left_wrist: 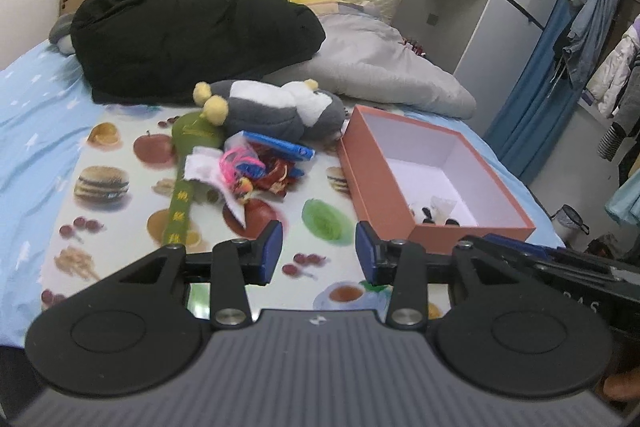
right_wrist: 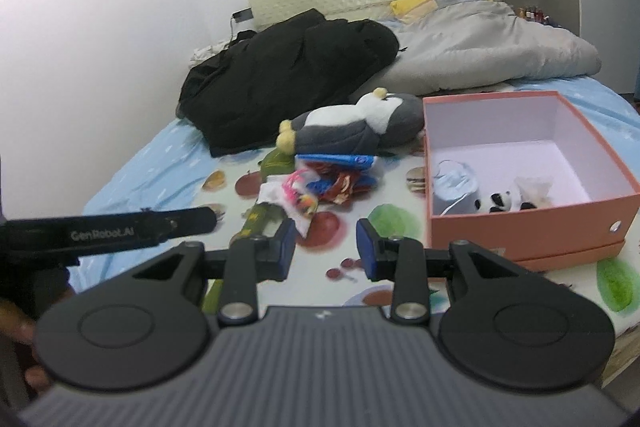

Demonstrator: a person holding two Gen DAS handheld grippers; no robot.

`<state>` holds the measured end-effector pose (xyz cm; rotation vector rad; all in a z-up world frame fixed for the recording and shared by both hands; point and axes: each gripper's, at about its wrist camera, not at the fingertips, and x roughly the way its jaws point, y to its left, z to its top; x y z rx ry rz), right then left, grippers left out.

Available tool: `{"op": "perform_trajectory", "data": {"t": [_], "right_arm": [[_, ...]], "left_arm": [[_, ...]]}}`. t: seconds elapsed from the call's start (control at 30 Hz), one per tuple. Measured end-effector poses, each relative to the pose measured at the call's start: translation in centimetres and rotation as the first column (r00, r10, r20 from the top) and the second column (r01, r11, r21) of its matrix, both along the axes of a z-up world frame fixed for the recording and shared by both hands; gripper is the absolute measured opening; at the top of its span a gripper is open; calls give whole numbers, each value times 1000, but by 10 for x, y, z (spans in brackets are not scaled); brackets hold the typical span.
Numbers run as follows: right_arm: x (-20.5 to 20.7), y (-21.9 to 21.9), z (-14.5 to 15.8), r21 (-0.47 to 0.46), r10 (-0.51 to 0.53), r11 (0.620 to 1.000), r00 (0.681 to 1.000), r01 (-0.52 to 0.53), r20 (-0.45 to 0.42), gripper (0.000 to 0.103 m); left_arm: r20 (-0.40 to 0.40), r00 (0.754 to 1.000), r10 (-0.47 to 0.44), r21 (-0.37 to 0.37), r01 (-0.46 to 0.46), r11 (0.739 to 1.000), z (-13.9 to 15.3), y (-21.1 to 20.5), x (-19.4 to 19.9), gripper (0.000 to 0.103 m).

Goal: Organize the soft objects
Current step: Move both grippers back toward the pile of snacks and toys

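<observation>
Left gripper [left_wrist: 318,251] and right gripper [right_wrist: 326,249], jaws part-open and empty, hover before the toy pile [left_wrist: 240,171] (orange box [right_wrist: 528,227] alongside); best approach: descend squarely, pinching one item.

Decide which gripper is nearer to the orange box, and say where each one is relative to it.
Right. The right gripper hovers open just beside the orange box, at its near left corner. The left gripper, also open and empty, sits further left, toward the toy pile.
</observation>
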<state>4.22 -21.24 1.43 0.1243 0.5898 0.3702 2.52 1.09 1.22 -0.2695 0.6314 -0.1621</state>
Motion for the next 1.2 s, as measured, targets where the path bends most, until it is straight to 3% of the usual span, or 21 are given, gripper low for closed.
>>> {"op": "perform_trajectory", "data": {"t": [0.3, 0.6, 0.63, 0.7, 0.77, 1.2], "right_arm": [[-1, 18, -24, 2, 27, 1000, 998, -27, -64, 37], [35, 21, -40, 13, -8, 1000, 993, 10, -116, 37], [40, 21, -41, 15, -10, 1000, 993, 12, -122, 38], [53, 23, -45, 15, -15, 1000, 991, 18, -134, 50], [64, 27, -49, 16, -14, 1000, 990, 17, -142, 58], [154, 57, -80, 18, -13, 1000, 977, 17, -213, 58]], "left_arm": [[-56, 997, 47, -12, -48, 999, -31, 16, -9, 46], [-93, 994, 52, -7, -52, 999, -60, 25, 40, 46], [-94, 994, 49, -5, -49, 999, -63, 25, 46, 46], [-100, 994, 43, 2, -43, 999, -70, 25, 62, 49], [-96, 995, 36, 18, -35, 999, -76, 25, 77, 54], [-107, 994, -31, 214, 54, 975, -120, 18, 175, 62]]}}
